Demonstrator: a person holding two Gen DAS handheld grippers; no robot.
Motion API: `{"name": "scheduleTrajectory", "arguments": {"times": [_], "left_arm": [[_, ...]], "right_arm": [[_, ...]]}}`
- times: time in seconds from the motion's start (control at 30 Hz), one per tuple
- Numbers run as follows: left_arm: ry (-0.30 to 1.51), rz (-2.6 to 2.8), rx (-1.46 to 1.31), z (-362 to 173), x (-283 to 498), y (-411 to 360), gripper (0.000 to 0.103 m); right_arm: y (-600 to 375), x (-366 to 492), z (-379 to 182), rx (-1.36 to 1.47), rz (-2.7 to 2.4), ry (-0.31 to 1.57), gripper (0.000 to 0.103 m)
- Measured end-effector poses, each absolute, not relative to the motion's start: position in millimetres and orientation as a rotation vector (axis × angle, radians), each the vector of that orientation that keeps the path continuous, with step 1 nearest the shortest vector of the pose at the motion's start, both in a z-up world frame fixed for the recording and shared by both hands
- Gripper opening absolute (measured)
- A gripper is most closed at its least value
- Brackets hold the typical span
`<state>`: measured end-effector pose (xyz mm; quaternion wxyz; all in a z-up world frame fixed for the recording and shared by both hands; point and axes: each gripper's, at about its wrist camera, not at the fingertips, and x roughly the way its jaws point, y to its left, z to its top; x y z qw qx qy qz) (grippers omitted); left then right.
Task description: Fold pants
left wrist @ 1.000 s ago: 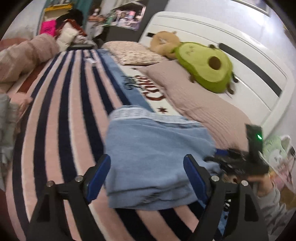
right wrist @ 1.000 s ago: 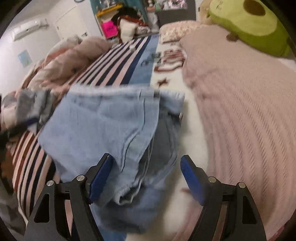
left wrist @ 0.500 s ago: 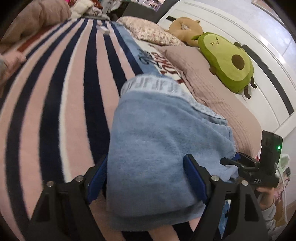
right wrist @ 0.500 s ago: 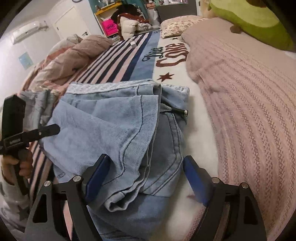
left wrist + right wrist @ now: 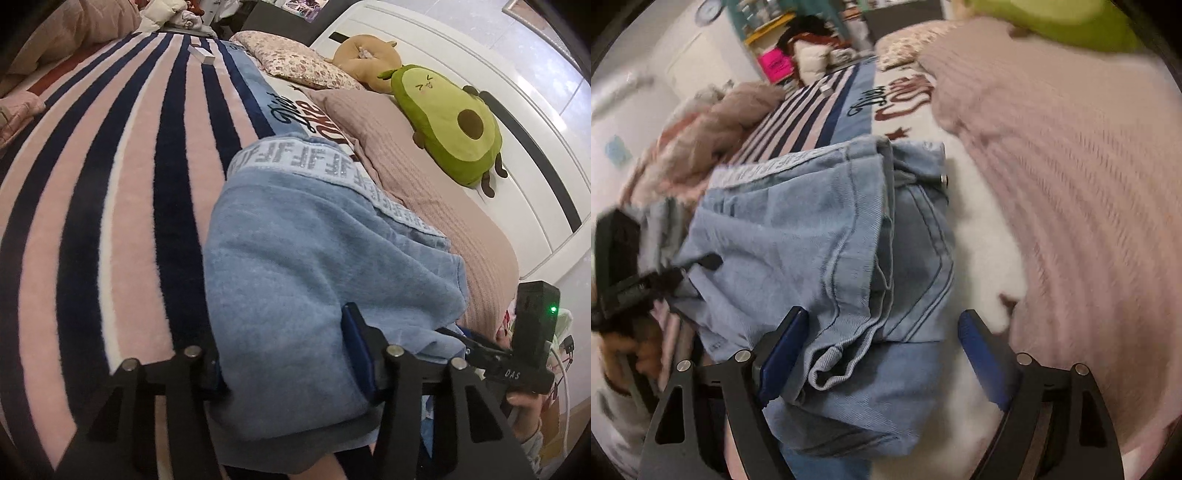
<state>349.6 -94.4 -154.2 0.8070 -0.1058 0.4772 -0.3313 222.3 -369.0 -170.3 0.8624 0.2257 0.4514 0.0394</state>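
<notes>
Light blue jeans [image 5: 303,258] lie folded in a thick stack on the bed, waistband [image 5: 295,158] at the far side. My left gripper [image 5: 282,339] sits low at the near edge of the stack. Its jaws are closing, the cloth bulges up between them and both fingers [image 5: 356,339] are pressed into it. In the right wrist view the jeans [image 5: 798,236] show loose layered edges. My right gripper [image 5: 882,350] stands open over that end, its left pad touching the cloth and its right pad clear above white bedding. Each gripper appears in the other's view, held by a hand [image 5: 524,402].
A striped pink, white and navy blanket [image 5: 110,184] covers the bed left of the jeans. A pink knit pillow [image 5: 1071,184] lies to their right, with an avocado plush [image 5: 447,122] and a brown plush [image 5: 365,51] against the white headboard [image 5: 535,110]. Crumpled bedding [image 5: 713,125] lies far left.
My left gripper came down onto the near edge of the stack and its jaws narrowed around the cloth. My right gripper rolled a little and stayed open at the same end.
</notes>
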Motion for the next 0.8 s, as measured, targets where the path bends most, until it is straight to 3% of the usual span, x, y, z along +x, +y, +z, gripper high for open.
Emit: {"name": "scheduleTrajectory", "arguments": {"times": [0.07, 0.13, 0.2, 0.3, 0.5, 0.8], "left_arm": [[1.008, -0.706, -0.222, -151, 346, -94, 0.037], [0.992, -0.7, -0.218, -145, 342, -93, 0.032], [0.982, -0.698, -0.219, -140, 338, -90, 0.029], [0.962, -0.695, -0.199, -130, 330, -90, 0.026], [0.926, -0.666, -0.171, -109, 311, -81, 0.023], [0.873, -0.586, -0.149, -81, 272, -48, 0.022]], "right_arm": [[-366, 225, -177, 0.557, 0.136, 0.926, 0.075], [-358, 224, -175, 0.531, 0.141, 0.914, 0.065], [-357, 221, -172, 0.539, 0.164, 0.902, 0.045], [-355, 217, -164, 0.531, 0.178, 0.883, 0.033], [-343, 207, -138, 0.462, 0.211, 0.829, 0.024], [-316, 196, -120, 0.458, 0.304, 0.831, 0.022]]}}
